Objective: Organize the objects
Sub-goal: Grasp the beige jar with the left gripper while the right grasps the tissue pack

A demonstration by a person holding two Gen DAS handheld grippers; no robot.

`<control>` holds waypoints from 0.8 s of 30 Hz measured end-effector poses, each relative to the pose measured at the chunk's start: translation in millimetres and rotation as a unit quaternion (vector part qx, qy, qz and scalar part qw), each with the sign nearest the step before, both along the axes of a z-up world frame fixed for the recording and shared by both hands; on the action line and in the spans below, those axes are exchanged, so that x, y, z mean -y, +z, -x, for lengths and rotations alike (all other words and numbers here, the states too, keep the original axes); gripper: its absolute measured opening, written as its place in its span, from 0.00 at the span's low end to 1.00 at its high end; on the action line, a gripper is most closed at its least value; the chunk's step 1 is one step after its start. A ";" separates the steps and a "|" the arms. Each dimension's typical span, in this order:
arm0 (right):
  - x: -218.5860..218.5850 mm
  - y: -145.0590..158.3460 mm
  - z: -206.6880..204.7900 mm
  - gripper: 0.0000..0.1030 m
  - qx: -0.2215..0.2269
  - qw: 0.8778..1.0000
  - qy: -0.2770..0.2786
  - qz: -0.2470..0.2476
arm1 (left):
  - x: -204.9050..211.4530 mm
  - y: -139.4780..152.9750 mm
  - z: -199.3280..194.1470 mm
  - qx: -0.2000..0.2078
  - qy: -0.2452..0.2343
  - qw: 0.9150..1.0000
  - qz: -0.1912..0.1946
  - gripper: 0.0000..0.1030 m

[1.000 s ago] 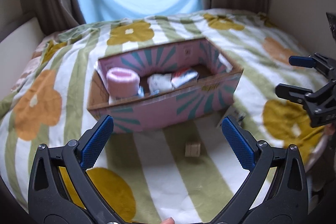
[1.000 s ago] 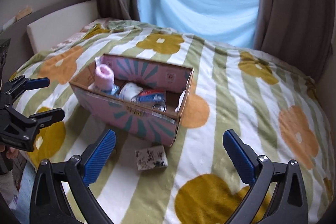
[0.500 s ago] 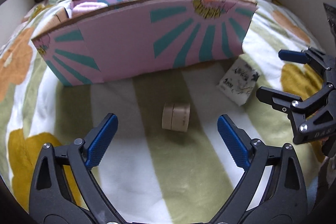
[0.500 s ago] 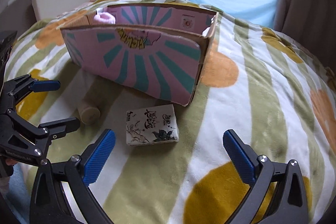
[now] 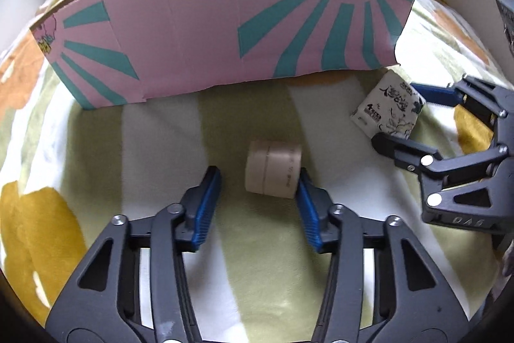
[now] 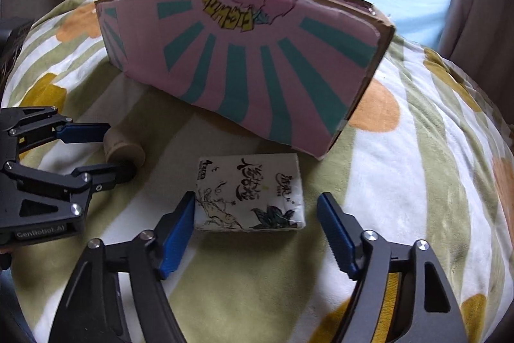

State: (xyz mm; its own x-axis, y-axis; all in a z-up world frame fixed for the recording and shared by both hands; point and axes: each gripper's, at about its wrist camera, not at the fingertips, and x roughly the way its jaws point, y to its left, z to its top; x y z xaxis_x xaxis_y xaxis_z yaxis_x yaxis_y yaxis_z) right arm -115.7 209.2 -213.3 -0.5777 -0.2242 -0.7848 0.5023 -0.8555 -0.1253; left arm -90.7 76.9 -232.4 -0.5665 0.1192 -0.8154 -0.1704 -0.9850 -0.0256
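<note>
Both grippers have dropped closer: left gripper [image 5: 258,179] narrowed around the sideways-lying jar [image 5: 273,169], right gripper [image 6: 257,211] apart around the flat tissue pack [image 6: 250,192].

Pink box [image 5: 199,31] with teal rays; beige jar [image 5: 273,169]; flowered striped blanket [image 6: 417,150].

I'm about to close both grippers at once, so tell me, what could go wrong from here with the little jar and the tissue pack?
The beige jar lies on its side on the soft blanket; the left gripper touches it only at one finger, so closing may roll it away. The tissue pack sits off-centre in the right gripper, against one finger, so it may twist or squash. Both lie close to the pink box, which a lift could bump.
</note>
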 end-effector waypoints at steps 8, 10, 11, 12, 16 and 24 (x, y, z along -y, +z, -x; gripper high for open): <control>1.8 1.9 -4.4 0.56 -0.009 1.000 0.001 -0.011 | -2.2 3.6 -4.5 -0.002 -0.011 1.000 -0.002 0.25; 0.3 3.4 -4.5 0.56 -0.009 1.000 -0.003 -0.012 | 0.1 5.5 -6.1 -0.002 -0.010 1.000 -0.008 0.25; -0.5 4.2 -4.6 0.56 -0.009 1.000 -0.004 -0.012 | 0.6 7.0 -6.5 -0.003 -0.008 1.000 -0.010 0.24; -1.4 5.2 -4.7 0.56 -0.009 1.000 -0.006 -0.011 | 1.0 8.2 -5.9 -0.003 -0.008 1.000 -0.011 0.24; -5.0 10.1 -5.7 0.56 -0.008 1.000 -0.012 -0.004 | 5.7 12.7 -7.2 -0.005 -0.005 1.000 -0.016 0.24; -7.0 27.0 -10.3 0.56 -0.014 1.000 -0.026 -0.001 | 9.8 27.2 -9.4 -0.012 -0.008 1.000 -0.026 0.24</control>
State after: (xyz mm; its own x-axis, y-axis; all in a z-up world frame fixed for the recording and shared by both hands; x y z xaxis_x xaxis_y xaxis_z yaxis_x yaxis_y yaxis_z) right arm -105.4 216.3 -186.3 -0.6102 -0.1910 -0.7688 0.4529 -0.8804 -0.1408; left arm -81.3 67.1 -205.2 -0.5837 0.1697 -0.7941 -0.1865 -0.9798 -0.0723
